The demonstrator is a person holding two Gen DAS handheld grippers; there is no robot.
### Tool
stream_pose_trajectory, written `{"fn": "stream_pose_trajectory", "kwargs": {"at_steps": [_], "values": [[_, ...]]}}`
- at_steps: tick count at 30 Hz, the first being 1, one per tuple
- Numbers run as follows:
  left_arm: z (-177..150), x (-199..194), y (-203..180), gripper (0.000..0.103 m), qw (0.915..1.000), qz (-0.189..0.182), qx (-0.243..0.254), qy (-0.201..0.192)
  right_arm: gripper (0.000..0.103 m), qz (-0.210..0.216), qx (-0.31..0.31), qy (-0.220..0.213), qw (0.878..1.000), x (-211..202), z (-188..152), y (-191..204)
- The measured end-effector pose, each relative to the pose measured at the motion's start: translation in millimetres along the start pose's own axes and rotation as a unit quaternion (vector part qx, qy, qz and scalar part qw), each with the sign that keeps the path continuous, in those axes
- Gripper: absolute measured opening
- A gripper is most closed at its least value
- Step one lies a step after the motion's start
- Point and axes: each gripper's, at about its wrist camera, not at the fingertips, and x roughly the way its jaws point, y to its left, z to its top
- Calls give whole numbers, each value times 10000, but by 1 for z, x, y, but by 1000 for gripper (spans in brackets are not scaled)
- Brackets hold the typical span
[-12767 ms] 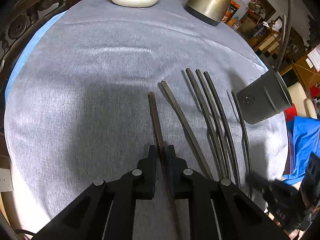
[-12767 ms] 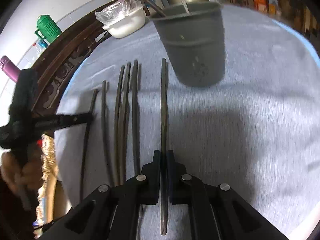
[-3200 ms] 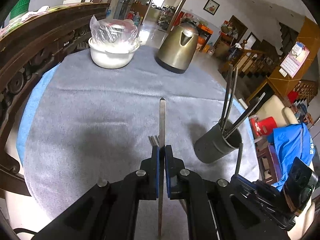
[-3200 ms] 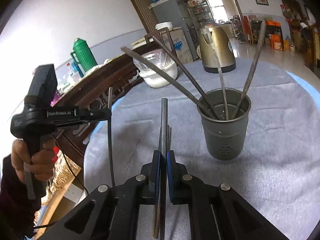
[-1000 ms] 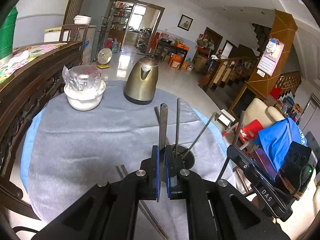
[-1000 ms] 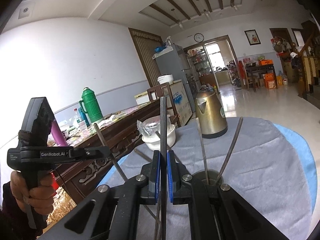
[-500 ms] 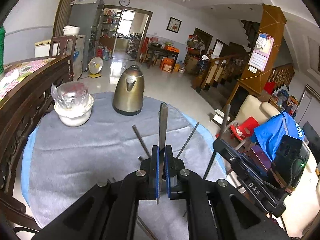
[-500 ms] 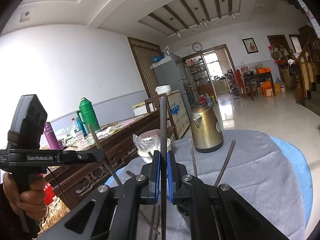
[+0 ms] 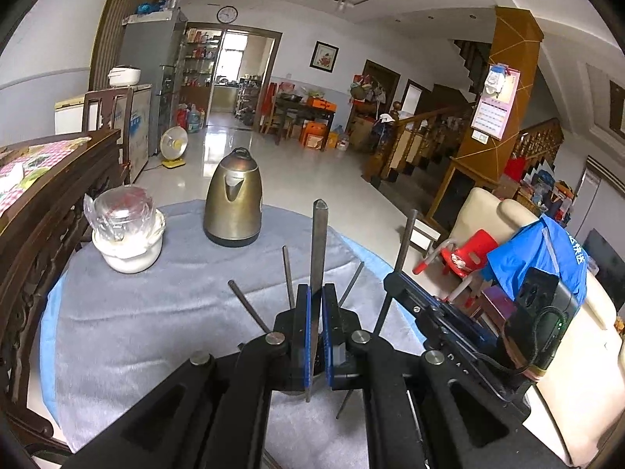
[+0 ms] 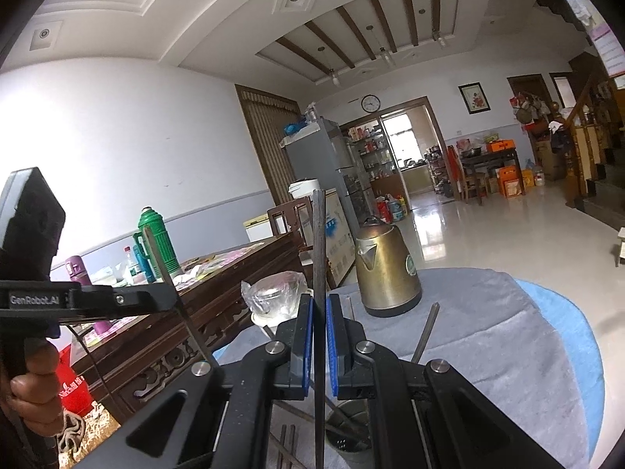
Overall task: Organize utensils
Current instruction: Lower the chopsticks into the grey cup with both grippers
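My left gripper (image 9: 315, 293) is shut on a dark chopstick (image 9: 318, 242) held upright above the table. My right gripper (image 10: 319, 305) is shut on another dark chopstick (image 10: 319, 242), also upright. The grey utensil cup (image 10: 347, 430) stands below, mostly hidden behind my right gripper's fingers; in the left wrist view it is hidden behind the fingers. Several chopsticks stick up out of it (image 9: 246, 305) (image 10: 427, 328). The right gripper body (image 9: 449, 324) shows in the left wrist view, the left one (image 10: 78, 299) in the right wrist view. More chopsticks (image 10: 289, 445) lie on the cloth.
A brass kettle (image 9: 233, 203) and a white pot covered in plastic (image 9: 127, 234) stand at the far side of the round grey-clothed table (image 9: 136, 312). A carved wooden bench (image 9: 43, 211) runs along the left. A cream chair with a blue cloth (image 9: 547, 258) sits right.
Both grippers have risen and tilted up with their chopsticks, so the cup has dropped out of sight behind the fingers and more of the room shows.
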Motion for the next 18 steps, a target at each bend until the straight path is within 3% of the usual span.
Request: {"fn": "stream_pose_trajectory", "kwargs": {"at_steps": [18], "values": [[14, 16, -12, 6, 9998, 134, 71, -125, 7, -275, 133, -198, 9993, 24, 15, -14]]}}
